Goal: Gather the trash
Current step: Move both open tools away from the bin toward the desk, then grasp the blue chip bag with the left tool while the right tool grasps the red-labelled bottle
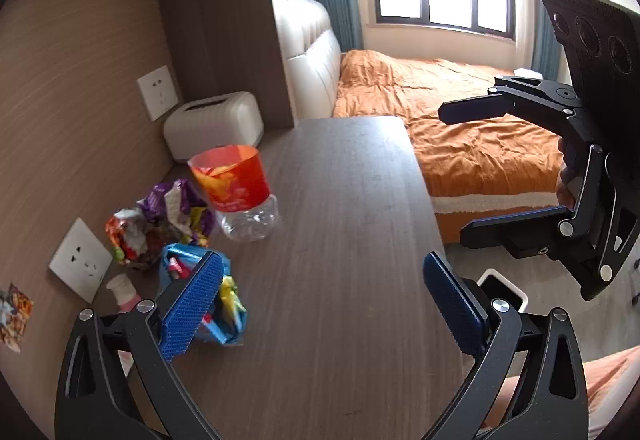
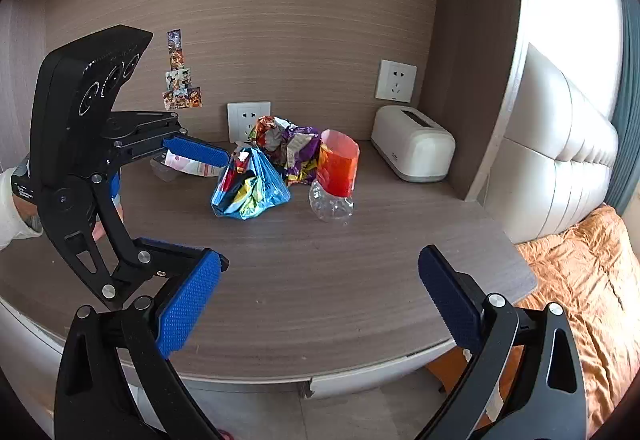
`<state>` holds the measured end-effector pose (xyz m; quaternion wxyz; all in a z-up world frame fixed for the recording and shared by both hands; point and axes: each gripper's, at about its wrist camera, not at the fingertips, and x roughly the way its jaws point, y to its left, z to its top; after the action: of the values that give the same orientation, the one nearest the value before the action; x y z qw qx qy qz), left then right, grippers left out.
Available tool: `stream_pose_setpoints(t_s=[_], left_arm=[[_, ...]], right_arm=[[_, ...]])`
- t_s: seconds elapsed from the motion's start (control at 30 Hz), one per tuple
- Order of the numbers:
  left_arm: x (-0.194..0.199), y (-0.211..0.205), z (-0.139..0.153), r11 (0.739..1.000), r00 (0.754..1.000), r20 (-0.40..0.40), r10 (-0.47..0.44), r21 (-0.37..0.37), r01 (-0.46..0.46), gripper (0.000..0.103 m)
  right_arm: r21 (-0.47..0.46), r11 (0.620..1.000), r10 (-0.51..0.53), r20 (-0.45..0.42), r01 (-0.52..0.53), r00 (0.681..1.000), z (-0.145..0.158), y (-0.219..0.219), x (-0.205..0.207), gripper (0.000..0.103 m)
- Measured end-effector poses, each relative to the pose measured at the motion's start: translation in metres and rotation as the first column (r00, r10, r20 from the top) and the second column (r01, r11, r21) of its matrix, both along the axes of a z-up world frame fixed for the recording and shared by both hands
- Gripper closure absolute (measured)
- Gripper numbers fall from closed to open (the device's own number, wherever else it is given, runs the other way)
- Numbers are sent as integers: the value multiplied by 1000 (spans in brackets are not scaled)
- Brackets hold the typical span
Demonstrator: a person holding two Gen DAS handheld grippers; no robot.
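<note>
Trash lies on the brown table [image 2: 340, 280] near the back wall. There is a blue foil bag [image 2: 248, 186], also in the left wrist view [image 1: 200, 296], a crumpled purple and orange wrapper [image 2: 288, 144] [image 1: 160, 220], and a clear plastic bottle with a red label [image 2: 336, 176] [image 1: 236, 188]. A small white and pink bottle [image 1: 124, 292] lies by the wall. My left gripper [image 1: 324, 300] is open and empty, just right of the blue bag. My right gripper [image 2: 320, 296] is open and empty, above the table's front part.
A white box [image 2: 412, 148] stands at the back right corner. Wall sockets [image 2: 248, 120] sit behind the trash. A white bin [image 1: 504, 288] stands on the floor beside the table. A bed with an orange cover [image 1: 460, 128] lies to the right.
</note>
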<state>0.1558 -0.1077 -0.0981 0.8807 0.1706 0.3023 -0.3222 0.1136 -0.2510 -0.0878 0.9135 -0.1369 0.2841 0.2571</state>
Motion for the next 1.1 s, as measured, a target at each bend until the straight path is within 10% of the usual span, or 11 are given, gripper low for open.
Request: stream_pose_setpoints(t_s=[1.1], left_arm=[[116,36,-85,952,939,-161,303,81,-294,14]], right_arm=[[12,976,216,-185,-217,959,-86,49,200,9]])
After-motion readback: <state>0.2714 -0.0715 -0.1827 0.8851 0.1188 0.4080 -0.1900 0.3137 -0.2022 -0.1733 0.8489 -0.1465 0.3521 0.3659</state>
